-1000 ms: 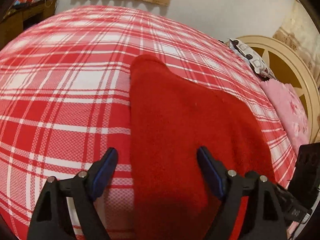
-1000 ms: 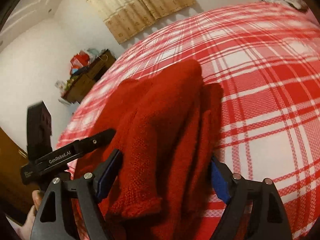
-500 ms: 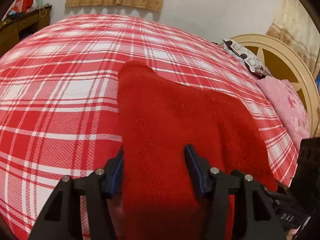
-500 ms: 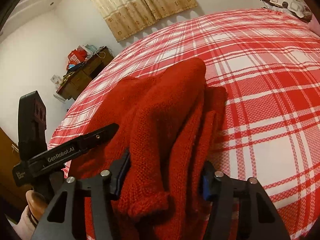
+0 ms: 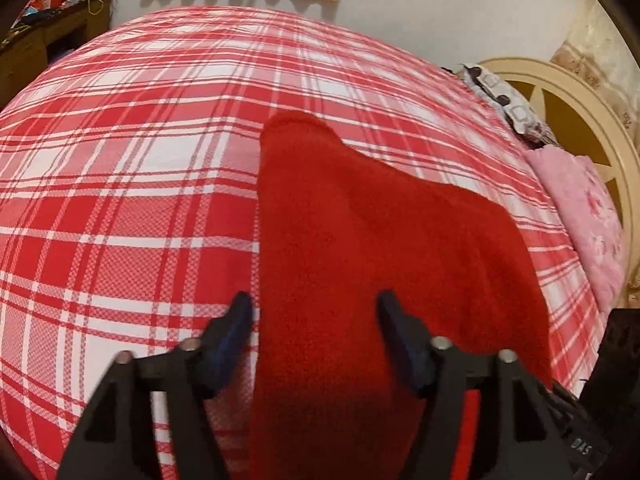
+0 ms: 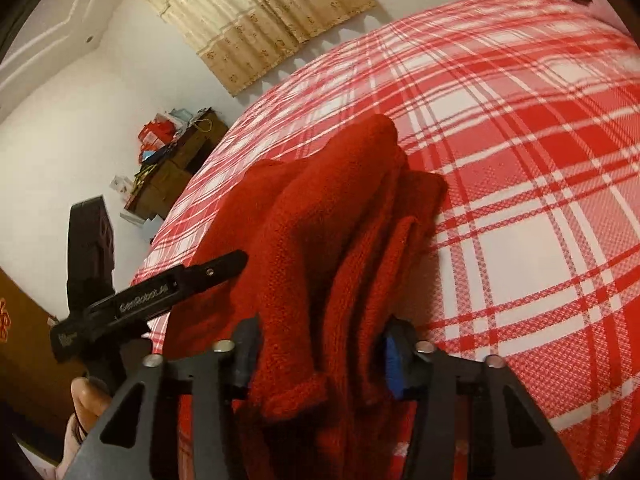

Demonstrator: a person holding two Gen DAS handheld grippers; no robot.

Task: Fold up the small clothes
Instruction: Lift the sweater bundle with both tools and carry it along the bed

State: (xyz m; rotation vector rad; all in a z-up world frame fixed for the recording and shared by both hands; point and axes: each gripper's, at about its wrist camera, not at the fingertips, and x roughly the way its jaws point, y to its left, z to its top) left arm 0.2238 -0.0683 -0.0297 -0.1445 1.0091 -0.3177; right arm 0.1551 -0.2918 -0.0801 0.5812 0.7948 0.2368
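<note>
A red knitted sweater (image 5: pixel 360 240) lies on the red-and-white plaid bed (image 5: pixel 120 200), folded into a long strip. My left gripper (image 5: pixel 316 312) hovers low over its near end. One finger rests on the knit, the other stands just off its left edge, and the jaws are opening. In the right wrist view, bunched folds of the sweater (image 6: pixel 320 260) fill my right gripper (image 6: pixel 320 344). Both pads touch the knit while the jaws ease open slightly. The left gripper's body (image 6: pixel 160 296) lies against the sweater's left side, with a hand (image 6: pixel 88 400) below it.
A pink blanket (image 5: pixel 580 220) and a patterned pillow (image 5: pixel 508 104) lie by the cream headboard (image 5: pixel 568 92) at the right. A wooden desk with clutter (image 6: pixel 172 160) stands by the far wall under a beige curtain (image 6: pixel 260 20). Plaid bedding spreads left of and beyond the sweater.
Both grippers narrowed onto the sweater half a second ago. The left one has since spread wide again. The right one still has the bunched knit between its fingers.
</note>
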